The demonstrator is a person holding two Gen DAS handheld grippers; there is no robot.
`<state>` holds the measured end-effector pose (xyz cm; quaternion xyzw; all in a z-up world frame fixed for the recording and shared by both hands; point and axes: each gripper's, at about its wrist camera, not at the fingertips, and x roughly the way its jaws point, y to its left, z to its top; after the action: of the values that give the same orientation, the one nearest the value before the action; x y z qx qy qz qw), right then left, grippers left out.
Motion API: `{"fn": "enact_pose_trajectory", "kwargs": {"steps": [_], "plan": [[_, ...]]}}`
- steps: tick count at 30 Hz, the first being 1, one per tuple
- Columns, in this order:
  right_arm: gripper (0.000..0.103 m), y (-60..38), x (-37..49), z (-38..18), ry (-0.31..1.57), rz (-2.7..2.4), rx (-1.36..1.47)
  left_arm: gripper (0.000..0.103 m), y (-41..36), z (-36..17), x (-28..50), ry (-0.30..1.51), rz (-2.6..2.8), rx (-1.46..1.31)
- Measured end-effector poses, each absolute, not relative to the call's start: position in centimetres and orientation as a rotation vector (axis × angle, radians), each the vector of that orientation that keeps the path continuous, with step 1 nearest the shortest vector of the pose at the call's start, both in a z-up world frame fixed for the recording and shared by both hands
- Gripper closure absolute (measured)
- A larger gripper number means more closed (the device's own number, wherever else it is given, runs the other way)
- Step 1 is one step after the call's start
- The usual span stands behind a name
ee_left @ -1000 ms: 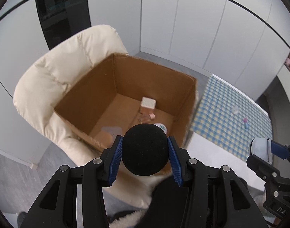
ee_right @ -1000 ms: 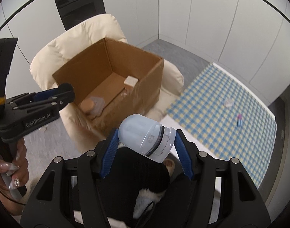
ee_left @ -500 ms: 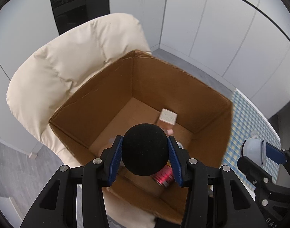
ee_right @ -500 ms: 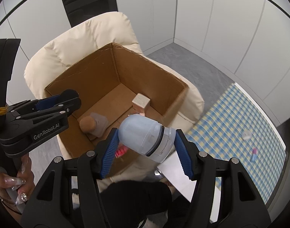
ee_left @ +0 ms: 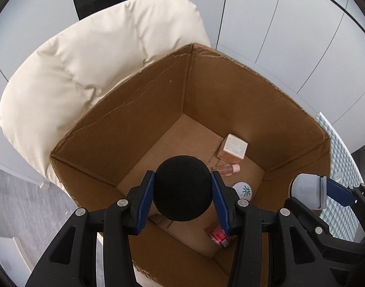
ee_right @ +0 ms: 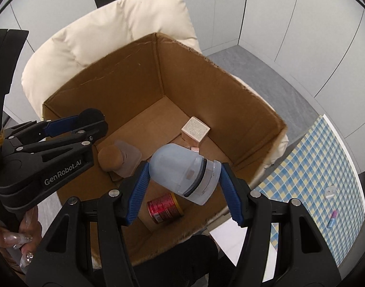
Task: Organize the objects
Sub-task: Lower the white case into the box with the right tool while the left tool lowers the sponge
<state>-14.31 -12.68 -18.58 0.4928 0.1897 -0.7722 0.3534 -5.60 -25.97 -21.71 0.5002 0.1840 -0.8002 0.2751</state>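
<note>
My left gripper (ee_left: 182,198) is shut on a black foam ball (ee_left: 182,187) and holds it above the open cardboard box (ee_left: 158,100). It also shows in the right wrist view (ee_right: 86,119), over the box's left side. My right gripper (ee_right: 183,177) is shut on a pale blue translucent container (ee_right: 180,172) over the box's near right part; that container shows in the left wrist view (ee_left: 304,193). In the box lie a small cream carton (ee_right: 195,129), a red can (ee_right: 164,208), a brown-capped bottle (ee_right: 118,157), a pink bottle (ee_left: 226,168) and a white lid (ee_left: 244,190).
The box (ee_right: 125,76) sits on a cream padded armchair (ee_right: 115,28). A blue-and-yellow checked cloth (ee_right: 326,172) lies to the right with a small pink-and-blue tube (ee_right: 332,218) and a clear piece (ee_right: 330,191). White cabinet walls stand behind.
Both grippers have moved forward and over the box, which now fills the views. Each keeps its grip on its object.
</note>
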Motion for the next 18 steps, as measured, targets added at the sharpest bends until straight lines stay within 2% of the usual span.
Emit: {"fn": "enact_pose_trajectory", "kwargs": {"steps": [7, 10, 11, 12, 13, 15, 18], "plan": [[0.041, -13.6, -15.0, -20.4, 0.516, -1.983, 1.312, 0.056, -26.5, -22.2, -5.6, 0.506, -2.137, 1.352], [0.041, -13.9, -15.2, -20.8, 0.530, -1.978, 1.320, 0.045, -26.6, -22.2, -5.6, 0.534, -2.158, 1.325], [0.040, -14.1, -15.1, -20.8, 0.541, -1.972, 1.313, 0.032, -26.7, -22.2, -5.6, 0.557, -2.158, 1.325], [0.028, -14.2, -14.9, -20.7, 0.552, -1.976, 1.302, 0.019, -26.7, -22.3, -5.5, 0.584, -2.158, 1.329], [0.013, -14.2, -14.8, -20.5, 0.561, -1.997, 1.288, 0.015, -26.7, -22.2, -5.4, 0.602, -2.160, 1.328], [0.009, -14.1, -14.5, -20.0, 0.564, -2.035, 1.255, 0.013, -26.6, -22.0, -5.1, 0.604, -2.160, 1.308], [0.009, -13.8, -14.3, -19.3, 0.553, -2.029, 1.239, 0.013, -26.5, -21.5, -4.5, 0.594, -2.151, 1.287]]}}
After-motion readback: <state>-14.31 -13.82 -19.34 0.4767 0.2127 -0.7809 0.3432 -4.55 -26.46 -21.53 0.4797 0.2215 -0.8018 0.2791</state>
